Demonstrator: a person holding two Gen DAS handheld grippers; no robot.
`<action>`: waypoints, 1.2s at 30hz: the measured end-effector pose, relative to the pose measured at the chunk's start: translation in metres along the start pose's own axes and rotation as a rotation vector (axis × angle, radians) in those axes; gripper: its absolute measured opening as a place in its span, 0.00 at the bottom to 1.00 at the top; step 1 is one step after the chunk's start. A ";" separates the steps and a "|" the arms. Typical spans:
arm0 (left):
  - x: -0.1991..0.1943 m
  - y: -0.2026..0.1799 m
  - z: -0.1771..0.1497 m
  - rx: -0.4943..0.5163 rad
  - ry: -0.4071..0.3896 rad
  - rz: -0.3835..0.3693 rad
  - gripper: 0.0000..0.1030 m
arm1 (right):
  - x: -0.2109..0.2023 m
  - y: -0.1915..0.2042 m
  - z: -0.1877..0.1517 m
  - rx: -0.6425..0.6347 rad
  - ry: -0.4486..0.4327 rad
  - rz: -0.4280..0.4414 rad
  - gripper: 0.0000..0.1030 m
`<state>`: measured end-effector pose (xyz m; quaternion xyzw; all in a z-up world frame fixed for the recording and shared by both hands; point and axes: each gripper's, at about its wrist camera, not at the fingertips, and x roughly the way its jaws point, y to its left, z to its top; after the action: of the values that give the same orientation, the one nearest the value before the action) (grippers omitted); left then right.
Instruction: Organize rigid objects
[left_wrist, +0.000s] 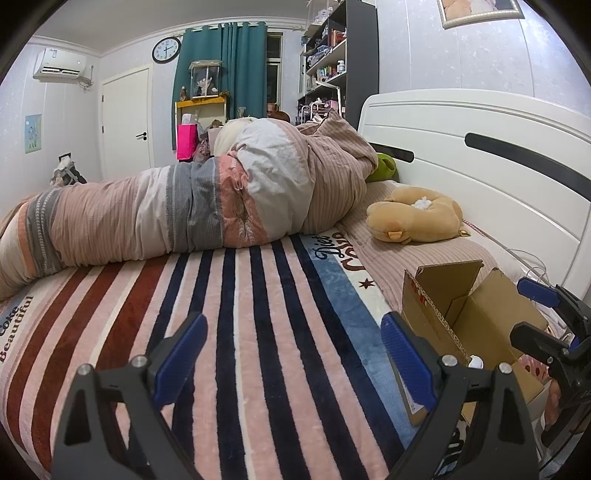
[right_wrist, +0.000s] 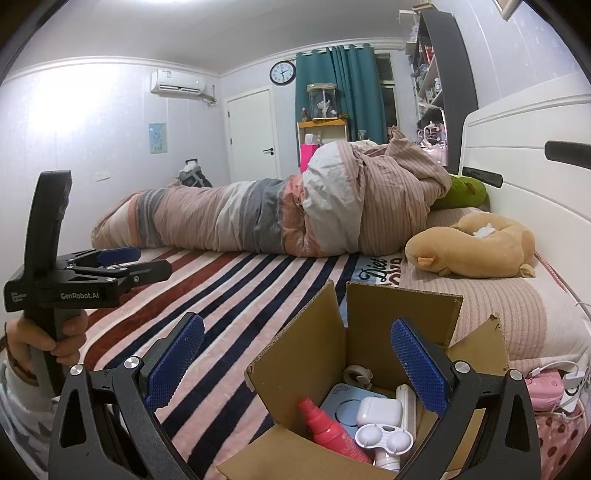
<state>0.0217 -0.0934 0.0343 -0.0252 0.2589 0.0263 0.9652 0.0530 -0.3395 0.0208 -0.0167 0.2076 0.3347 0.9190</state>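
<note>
Right wrist view is looking across a bed spread with a striped blanket (right_wrist: 236, 291), a rolled quilt (right_wrist: 280, 214) lying across at twelve o'clock and one tan plush toy (right_wrist: 469, 247) sitting at two o'clock by the white headboard (right_wrist: 524, 147). One wall clock (right_wrist: 282, 72), one air conditioner (right_wrist: 177, 84) and one teal curtain (right_wrist: 340, 88) are showing on the far wall. The right gripper (right_wrist: 297, 363) is hovering, fingers spread wide and holding nothing, over one open cardboard box (right_wrist: 295, 365) at six o'clock. Inside are lying one pink spray bottle (right_wrist: 332, 430), one white earbud case (right_wrist: 378, 411) and one white contact lens case (right_wrist: 384, 439). At nine o'clock, the left gripper (right_wrist: 147, 262) is floating with jaws parted, empty.
</note>
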 end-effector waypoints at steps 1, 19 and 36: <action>0.000 0.000 0.000 0.000 -0.001 0.000 0.91 | 0.000 0.000 0.001 0.001 -0.002 0.003 0.99; -0.004 -0.003 0.000 0.000 -0.011 0.012 0.91 | -0.001 -0.009 0.002 -0.005 0.007 0.015 0.99; -0.012 -0.007 0.001 0.001 -0.032 0.032 0.91 | -0.006 -0.007 0.003 -0.012 -0.025 0.018 0.99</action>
<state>0.0125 -0.1011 0.0418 -0.0201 0.2438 0.0420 0.9687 0.0546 -0.3478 0.0255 -0.0163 0.1943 0.3443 0.9184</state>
